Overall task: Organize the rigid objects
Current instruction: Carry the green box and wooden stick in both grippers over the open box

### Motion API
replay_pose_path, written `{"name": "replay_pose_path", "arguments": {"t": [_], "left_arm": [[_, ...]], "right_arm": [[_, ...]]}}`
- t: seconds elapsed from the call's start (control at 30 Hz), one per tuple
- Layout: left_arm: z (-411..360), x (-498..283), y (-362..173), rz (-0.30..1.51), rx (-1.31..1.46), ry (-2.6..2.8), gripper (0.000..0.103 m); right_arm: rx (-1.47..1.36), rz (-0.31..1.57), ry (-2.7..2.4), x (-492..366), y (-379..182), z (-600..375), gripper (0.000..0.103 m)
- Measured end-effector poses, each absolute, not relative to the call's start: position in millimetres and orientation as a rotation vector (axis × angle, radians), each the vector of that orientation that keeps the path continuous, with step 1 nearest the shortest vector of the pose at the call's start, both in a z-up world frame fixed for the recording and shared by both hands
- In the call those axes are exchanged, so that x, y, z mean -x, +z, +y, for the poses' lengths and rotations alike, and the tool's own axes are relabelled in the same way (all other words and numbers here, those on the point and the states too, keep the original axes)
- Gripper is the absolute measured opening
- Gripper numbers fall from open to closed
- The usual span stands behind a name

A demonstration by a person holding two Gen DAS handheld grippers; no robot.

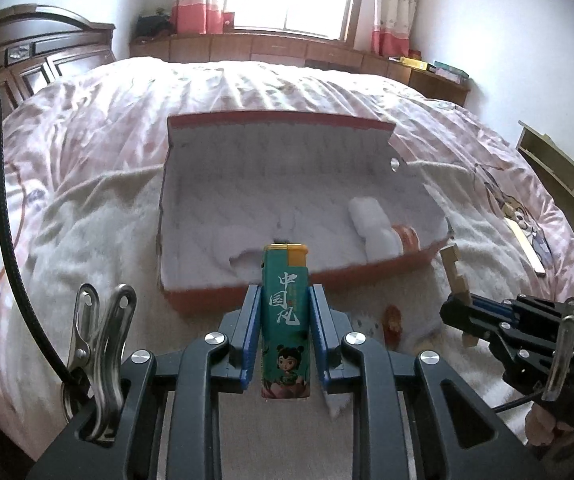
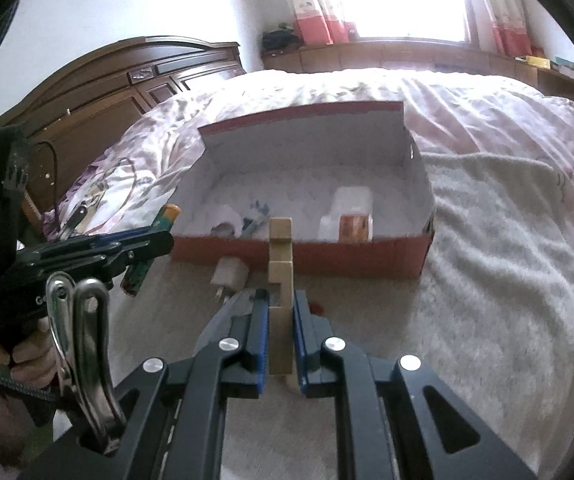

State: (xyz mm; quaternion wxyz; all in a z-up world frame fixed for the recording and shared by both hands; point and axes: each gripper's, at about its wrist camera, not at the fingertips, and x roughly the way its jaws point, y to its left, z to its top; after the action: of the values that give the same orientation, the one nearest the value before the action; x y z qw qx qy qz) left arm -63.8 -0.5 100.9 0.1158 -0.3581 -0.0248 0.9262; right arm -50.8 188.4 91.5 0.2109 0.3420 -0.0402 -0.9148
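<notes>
Bedroom, white fleece blanket [image 2: 487, 280]: open red-sided cardboard box [image 1: 223, 300] sits just ahead of both grippers, so you've L gripper [image 1: 285, 332] clamping upright teal lighter [image 1: 285, 320], R gripper [image 2: 281, 332] pinching notched wooden block [image 2: 280, 264].

small red object [image 1: 392, 319] too blurred to identify, bottle [image 1: 406, 239] half hidden behind box wall [image 1: 415, 263]

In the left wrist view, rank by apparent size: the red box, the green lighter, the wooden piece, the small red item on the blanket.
1. Red box, largest.
2. Green lighter, inflated by nearness to the camera.
3. Wooden piece in the right claw.
4. Small red item, smallest.
</notes>
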Motion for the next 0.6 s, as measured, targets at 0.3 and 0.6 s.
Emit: {"name": "replay_pose_path", "arguments": {"t": [0.3,0.6], "left_arm": [[-1,107,107,-0.074,1.046,2.761,0.024],[0,140,102,-0.089,1.068,2.775,0.024]], "right_arm": [[-0.886,-0.107,-2.599,94,111,187,0.012],[-0.904,-0.177,-2.643,140,104,193,0.012]]}}
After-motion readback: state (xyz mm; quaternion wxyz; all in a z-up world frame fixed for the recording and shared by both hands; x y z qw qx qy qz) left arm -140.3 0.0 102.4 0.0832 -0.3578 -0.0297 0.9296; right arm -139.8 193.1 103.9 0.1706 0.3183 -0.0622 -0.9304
